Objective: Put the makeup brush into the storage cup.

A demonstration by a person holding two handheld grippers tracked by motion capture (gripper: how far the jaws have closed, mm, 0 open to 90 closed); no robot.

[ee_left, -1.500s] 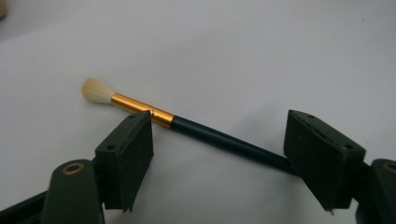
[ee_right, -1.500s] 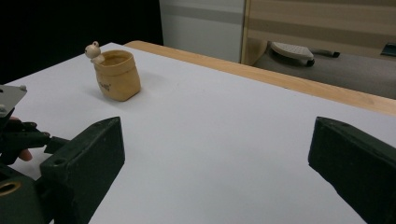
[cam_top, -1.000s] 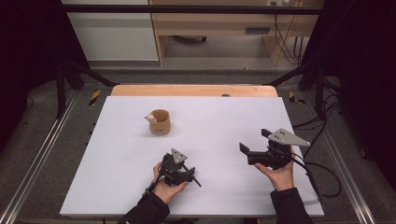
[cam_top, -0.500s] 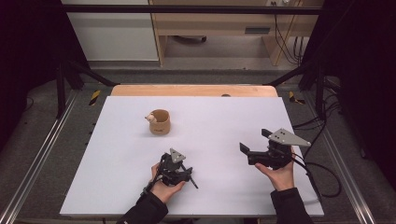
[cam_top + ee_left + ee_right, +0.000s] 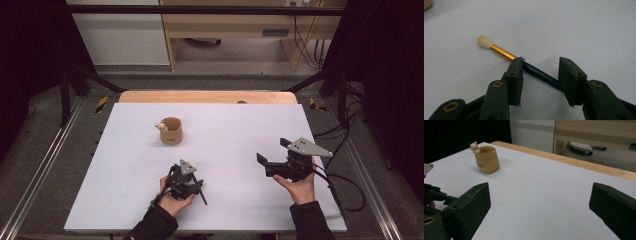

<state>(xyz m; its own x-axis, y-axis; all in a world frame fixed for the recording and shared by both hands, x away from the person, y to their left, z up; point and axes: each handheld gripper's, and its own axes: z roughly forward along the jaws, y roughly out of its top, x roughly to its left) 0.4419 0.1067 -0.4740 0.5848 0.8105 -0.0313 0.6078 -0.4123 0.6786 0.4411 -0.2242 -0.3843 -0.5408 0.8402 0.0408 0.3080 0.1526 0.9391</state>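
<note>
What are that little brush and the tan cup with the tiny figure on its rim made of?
The brush seems to have soft pale hair bristles, a shiny gold metal collar and a glossy dark handle, wood or plastic, I can't tell. The cup looks like matte tan ceramic or resin shaped like a sack, with a rolled rim. It could also be soft material.

brushes: 1 [image 5: 506, 53] | cups: 1 [image 5: 171, 131] | tools: 2 [image 5: 192, 187] [image 5: 272, 157]

The left hand-held gripper [image 5: 540, 75] is hiding parts of the brush [image 5: 501, 52] in its own view: the dark handle is passing behind both jaws, its far end lost past the right one. In the high view the brush [image 5: 202, 194] is showing too small to tell pad contact.
</note>
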